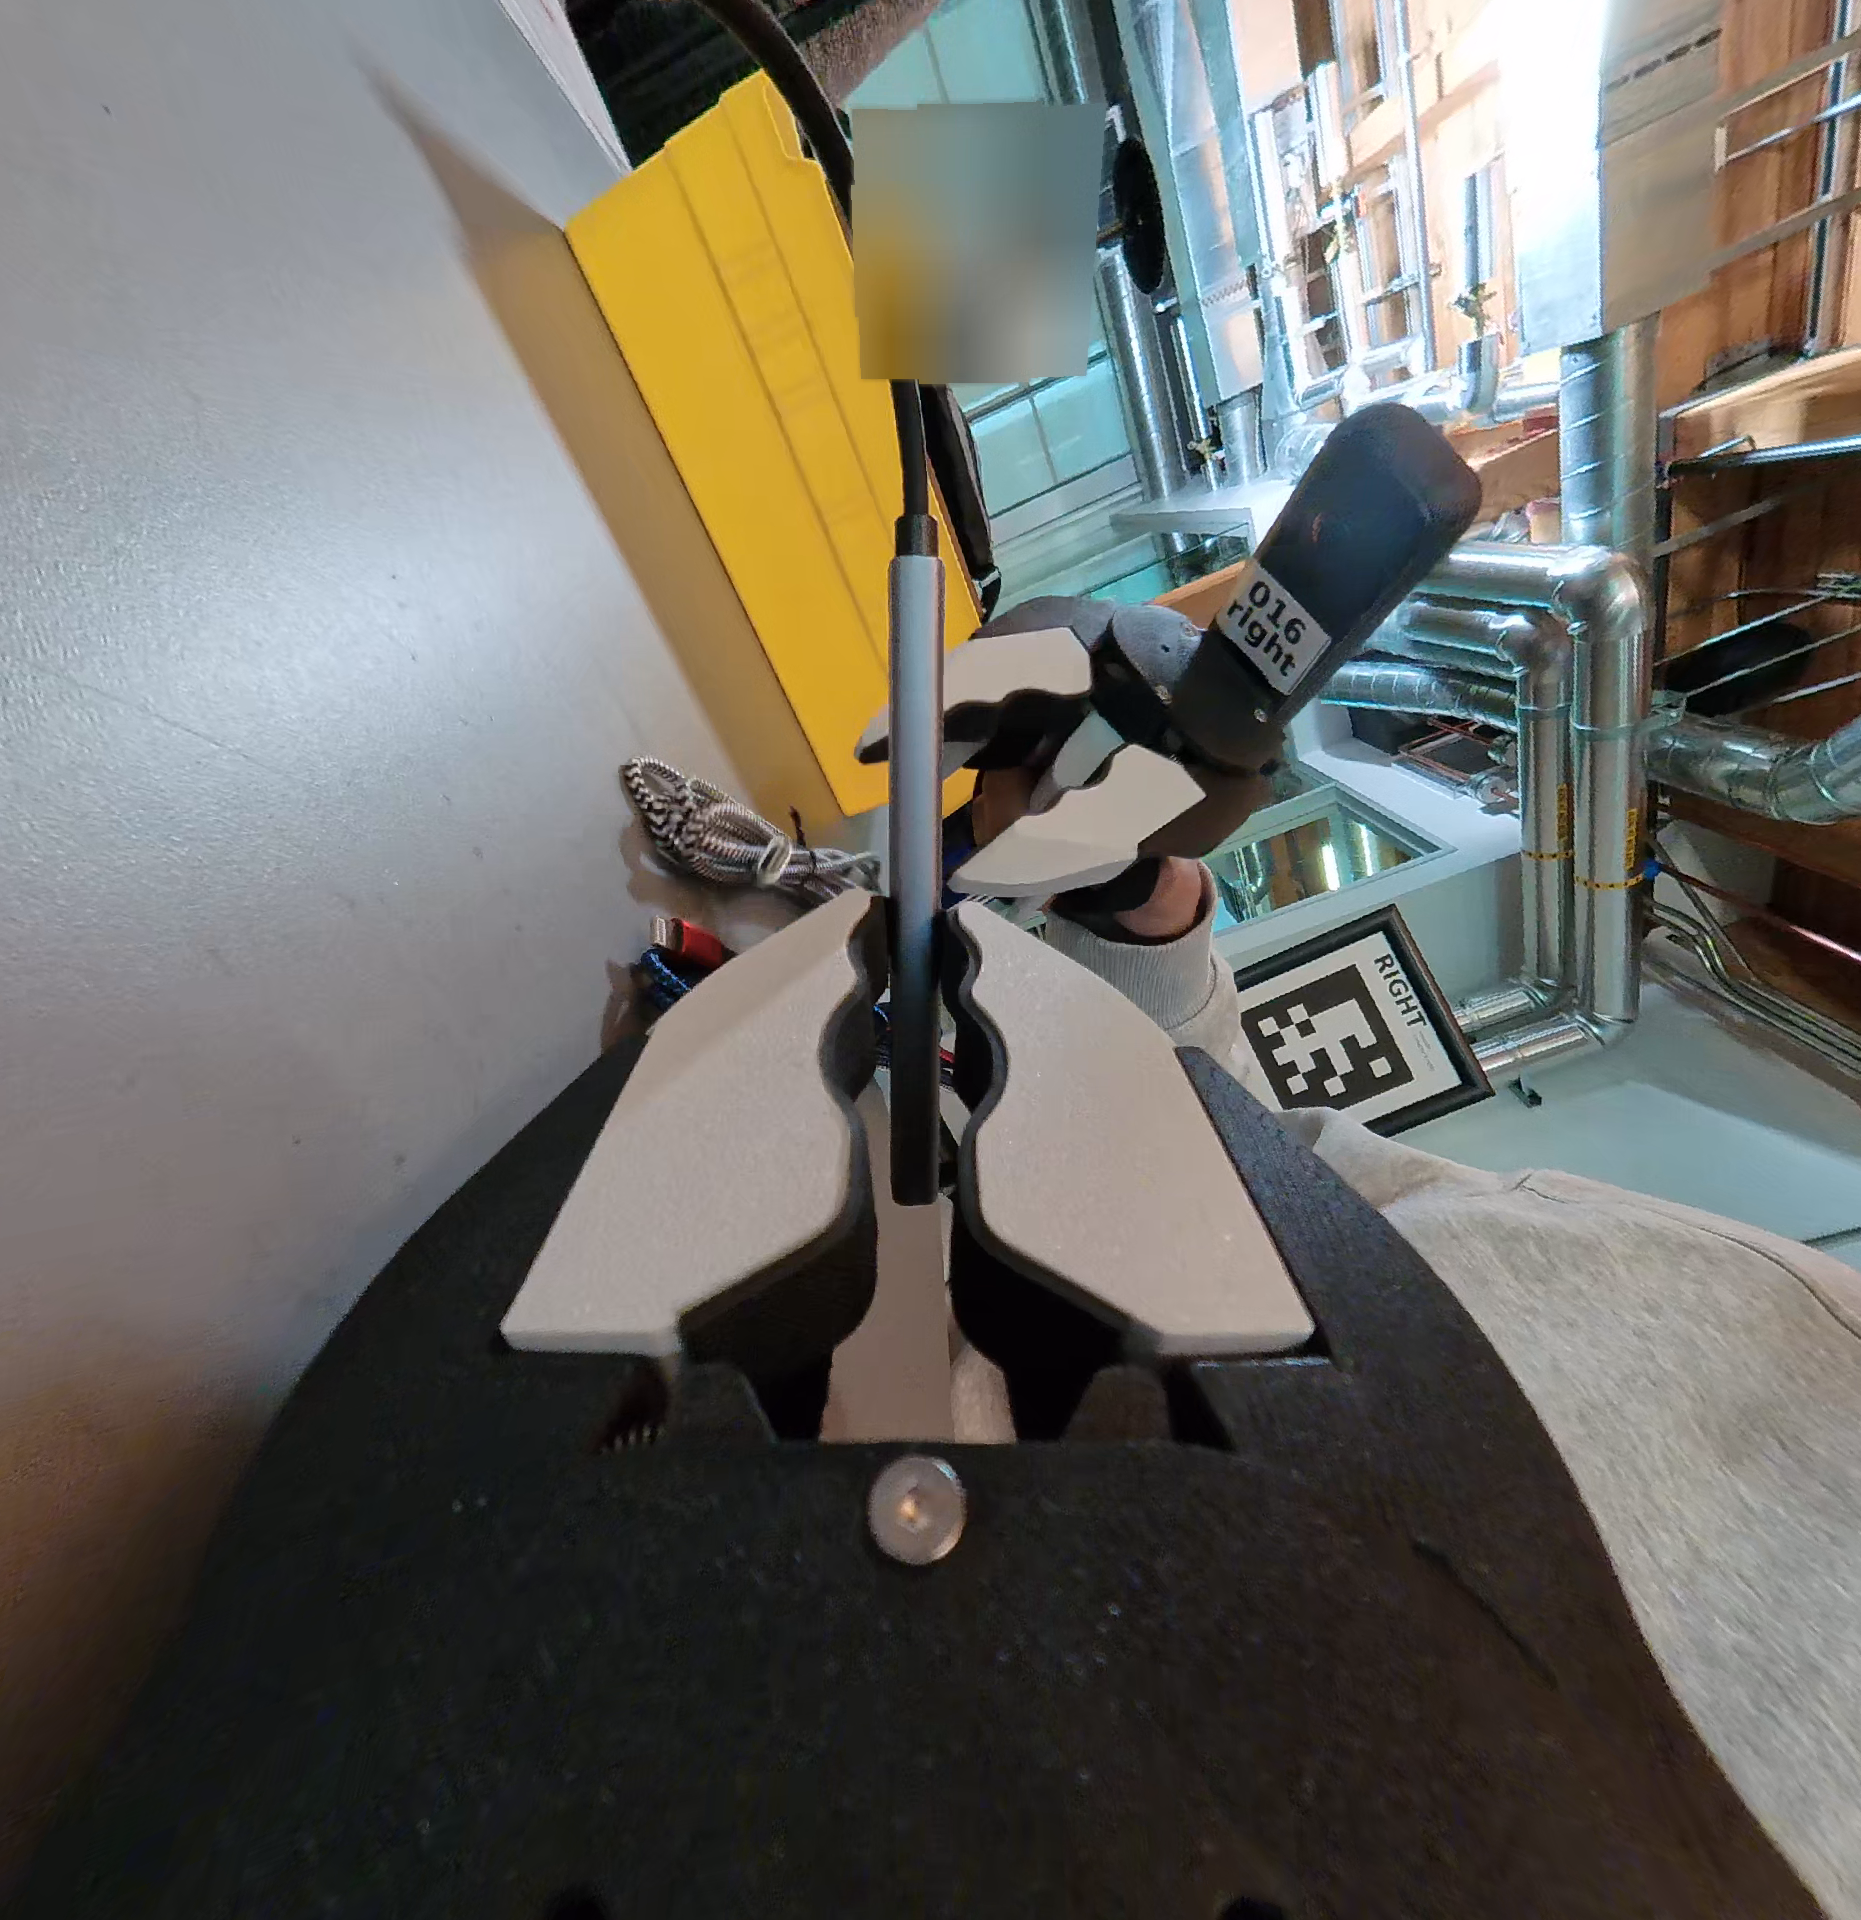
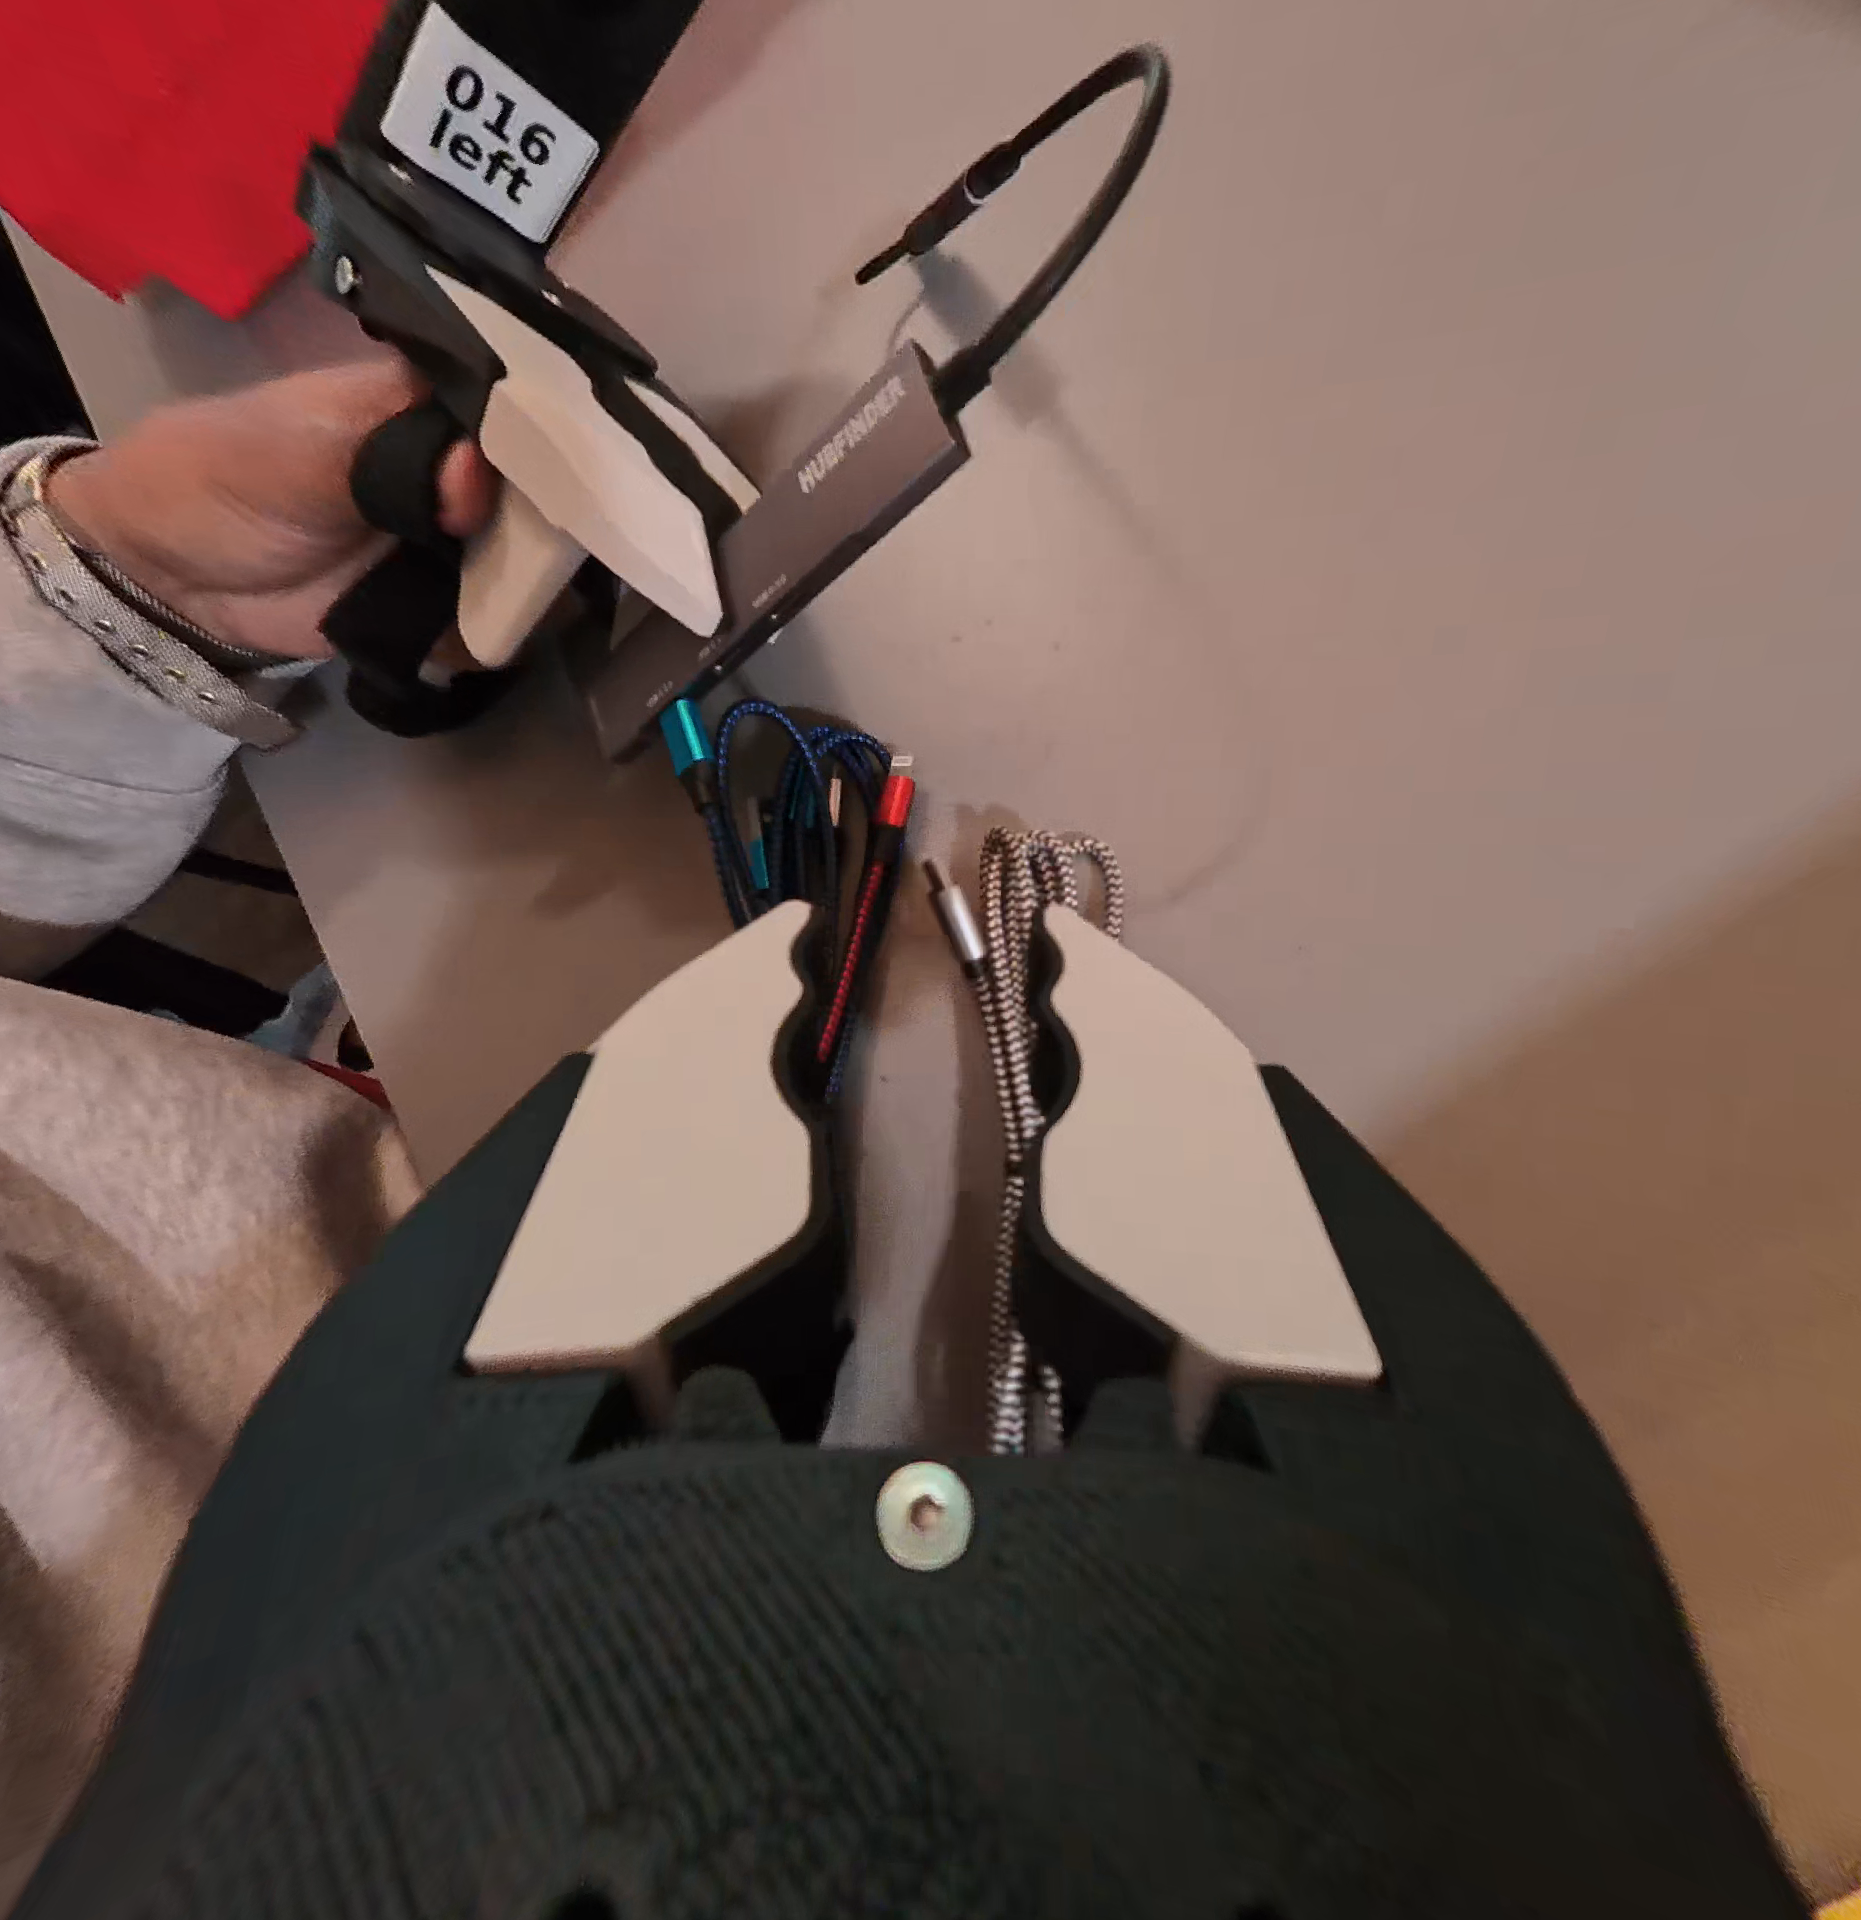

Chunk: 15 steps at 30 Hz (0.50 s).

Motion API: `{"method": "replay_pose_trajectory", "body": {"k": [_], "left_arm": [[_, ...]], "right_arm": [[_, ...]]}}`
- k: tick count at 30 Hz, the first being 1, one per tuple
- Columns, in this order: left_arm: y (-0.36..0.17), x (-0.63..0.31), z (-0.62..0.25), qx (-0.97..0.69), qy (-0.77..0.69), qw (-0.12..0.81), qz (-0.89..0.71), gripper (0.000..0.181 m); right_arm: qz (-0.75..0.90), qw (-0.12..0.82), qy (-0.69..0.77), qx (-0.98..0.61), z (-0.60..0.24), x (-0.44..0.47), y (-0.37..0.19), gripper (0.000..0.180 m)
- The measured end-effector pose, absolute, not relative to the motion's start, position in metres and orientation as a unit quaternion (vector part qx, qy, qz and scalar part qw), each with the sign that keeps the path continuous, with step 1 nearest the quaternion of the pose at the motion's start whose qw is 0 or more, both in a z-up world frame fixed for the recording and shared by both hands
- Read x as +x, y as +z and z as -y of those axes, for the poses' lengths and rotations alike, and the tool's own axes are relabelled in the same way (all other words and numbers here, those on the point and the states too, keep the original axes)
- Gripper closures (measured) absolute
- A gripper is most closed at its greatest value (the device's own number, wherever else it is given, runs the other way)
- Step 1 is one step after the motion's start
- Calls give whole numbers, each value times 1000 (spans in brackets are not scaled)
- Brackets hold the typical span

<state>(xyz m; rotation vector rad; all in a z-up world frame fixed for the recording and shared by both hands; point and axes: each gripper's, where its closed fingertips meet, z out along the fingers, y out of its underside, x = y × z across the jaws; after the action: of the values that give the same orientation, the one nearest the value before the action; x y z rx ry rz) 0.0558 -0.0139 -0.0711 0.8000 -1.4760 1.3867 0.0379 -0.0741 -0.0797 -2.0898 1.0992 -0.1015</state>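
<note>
Edgewise, hub (image 1: pixel 915 831) lengthwise between left gripper (image 1: pixel 913 935) fingers.

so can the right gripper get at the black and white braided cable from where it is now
Probably yes. The right gripper is open, and the black and white braided cable already runs between its fingers on the white table, beside the right finger. Nothing covers it; the blue and red cables lie by the left finger.

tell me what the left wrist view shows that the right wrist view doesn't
Only the left wrist view: a yellow box, ceiling pipes and a framed marker card.
Only the right wrist view: the hub's black cable, the blue and red cables.
Both: the grey hub in the left tongs, the open right tongs, the striped cable.
</note>
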Motion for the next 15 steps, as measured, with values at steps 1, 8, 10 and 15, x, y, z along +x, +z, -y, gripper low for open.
{"method": "replay_pose_trajectory", "body": {"k": [1, 8, 10, 15], "left_arm": [[-71, 56, 14, 326, 564, 464, 600, 172], [-71, 56, 13, 326, 564, 465, 600, 171], [-71, 56, 13, 326, 564, 465, 600, 171], [-71, 56, 13, 326, 564, 466, 599, 171]], "right_arm": [[-435, 377, -39, -817, 76, 38, -82, 138], [-371, 283, -151, -871, 90, 38, -111, 150], [-333, 276, -187, -882, 86, 39, -111, 155], [-290, 262, -224, -893, 78, 41, -116, 162]]}}
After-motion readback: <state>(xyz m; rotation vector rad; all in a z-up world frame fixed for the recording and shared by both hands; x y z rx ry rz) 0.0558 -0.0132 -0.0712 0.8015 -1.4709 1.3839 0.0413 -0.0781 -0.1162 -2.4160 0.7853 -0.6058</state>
